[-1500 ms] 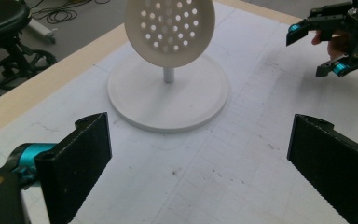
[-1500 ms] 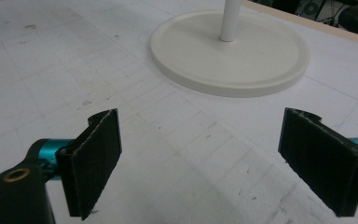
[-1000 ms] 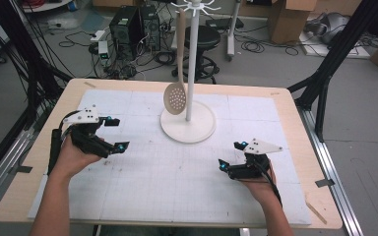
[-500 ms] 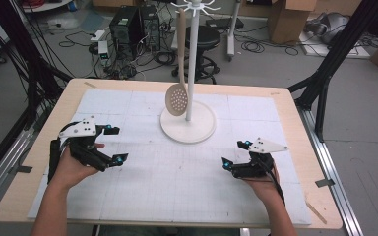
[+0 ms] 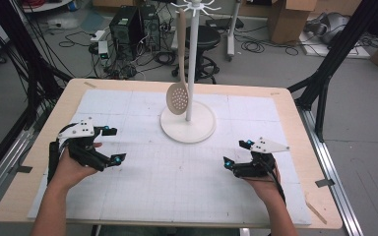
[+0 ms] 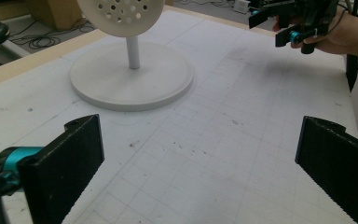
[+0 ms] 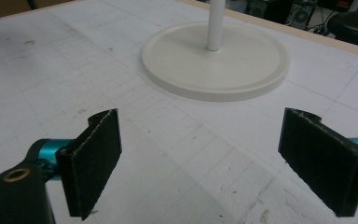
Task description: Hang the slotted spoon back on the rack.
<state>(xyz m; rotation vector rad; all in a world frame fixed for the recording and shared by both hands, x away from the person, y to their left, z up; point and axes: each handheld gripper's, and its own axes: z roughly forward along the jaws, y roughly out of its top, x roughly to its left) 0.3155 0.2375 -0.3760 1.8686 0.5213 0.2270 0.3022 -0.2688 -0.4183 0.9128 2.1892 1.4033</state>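
White gridded mat bare near; slotted spoon hanging on stand, untouched; left gripper, right gripper released, empty; reach outstanding.

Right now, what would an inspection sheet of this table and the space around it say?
Surface: wooden table under a white gridded mat, lightly scuffed.
Job's things: beige slotted spoon hanging on a white stand, head just above the base.
Clutter: nothing seen on the mat.
Grippers: left gripper and right gripper both open, holding nothing, resting low near the front, apart from the stand.
Cables: one runs from the right gripper along the wrist; many lie on the floor.
Surroundings: computer tower, stool, cardboard boxes.
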